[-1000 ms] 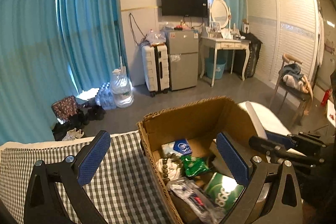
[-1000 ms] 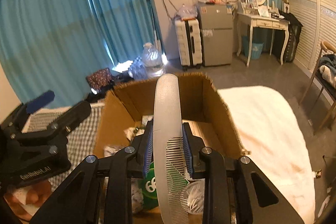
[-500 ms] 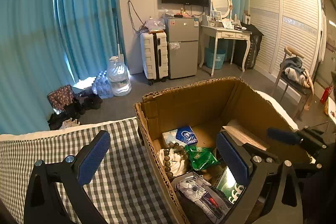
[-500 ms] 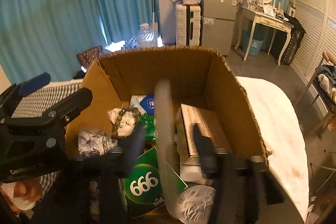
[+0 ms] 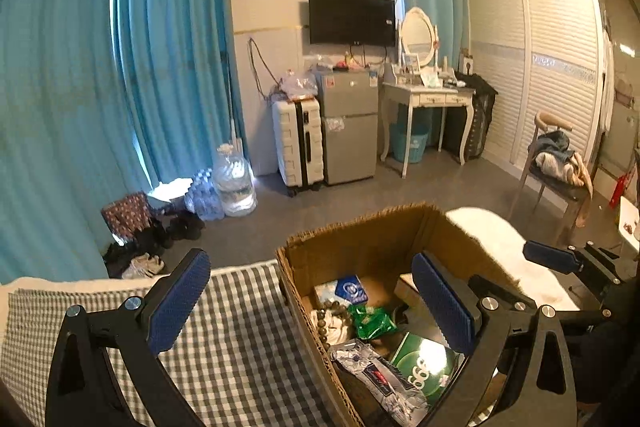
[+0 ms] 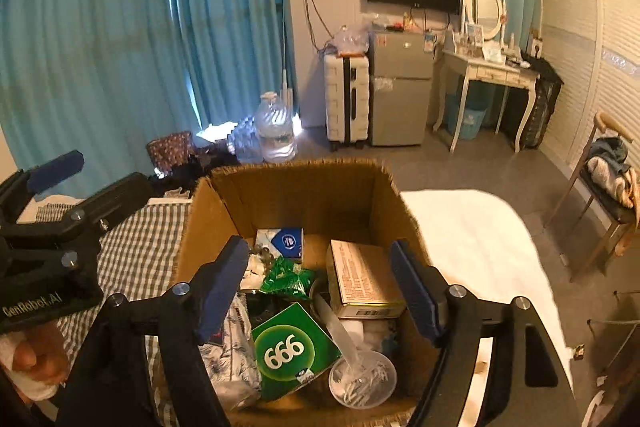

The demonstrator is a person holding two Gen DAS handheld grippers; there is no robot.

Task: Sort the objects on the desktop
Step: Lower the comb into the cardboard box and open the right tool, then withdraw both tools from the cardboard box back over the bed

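left gripper (image 5: 308,301) hovered spread and empty over the box's left wall. right gripper (image 6: 320,287), jaws opening with nothing pinched, hung above the cardboard box (image 6: 304,187); clear comb (image 6: 338,327) lay below, apparently dropped for sorting.

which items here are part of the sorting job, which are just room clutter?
Job: cardboard box, comb lying inside it, green 666 pack, brown carton, right gripper, jaws opening, empty.
Clutter: suitcase, fridge, water jug, chair.

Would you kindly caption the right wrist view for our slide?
Right gripper, jaws opening and empty, above a cardboard box holding the comb.
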